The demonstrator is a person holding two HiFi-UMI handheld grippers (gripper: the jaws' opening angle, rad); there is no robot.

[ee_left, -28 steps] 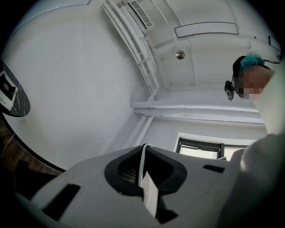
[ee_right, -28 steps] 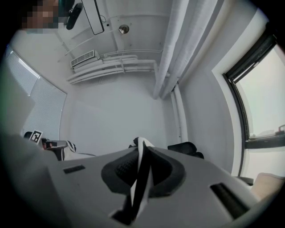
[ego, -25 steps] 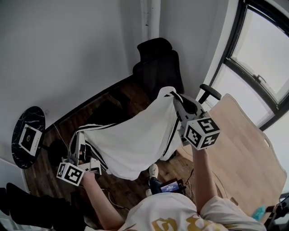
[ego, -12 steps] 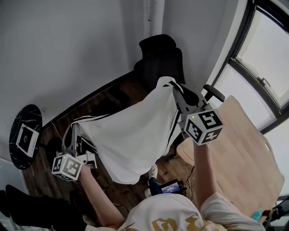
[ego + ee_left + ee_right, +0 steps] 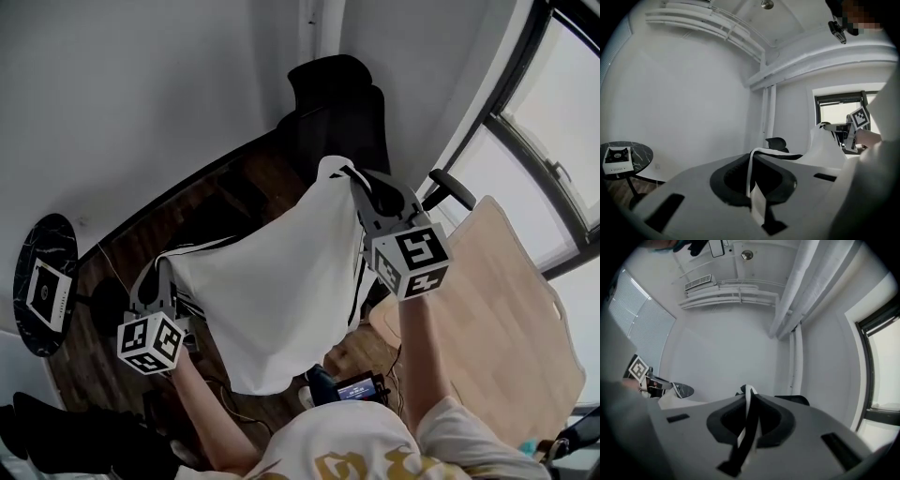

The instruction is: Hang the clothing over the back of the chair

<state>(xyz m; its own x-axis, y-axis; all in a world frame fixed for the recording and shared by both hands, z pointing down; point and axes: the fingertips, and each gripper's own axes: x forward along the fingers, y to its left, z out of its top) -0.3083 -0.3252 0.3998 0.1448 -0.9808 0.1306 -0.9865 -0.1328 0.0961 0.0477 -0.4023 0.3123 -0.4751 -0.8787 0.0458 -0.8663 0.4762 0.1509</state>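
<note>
Between left gripper [image 5: 163,274] and right gripper [image 5: 349,176], clothing [image 5: 281,281] spans sideways, hem hanging down.

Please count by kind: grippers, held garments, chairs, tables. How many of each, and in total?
Grippers: 2 (left gripper, right gripper)
Garment: 1
Chair: 1
Tables: 2 (round table, wooden table)
Total: 6

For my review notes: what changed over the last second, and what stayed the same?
The left gripper and right gripper carried the white garment nearer the black chair; its hem hangs lower. Unchanged: both stay shut on it, and nothing is over the chair back yet.
</note>
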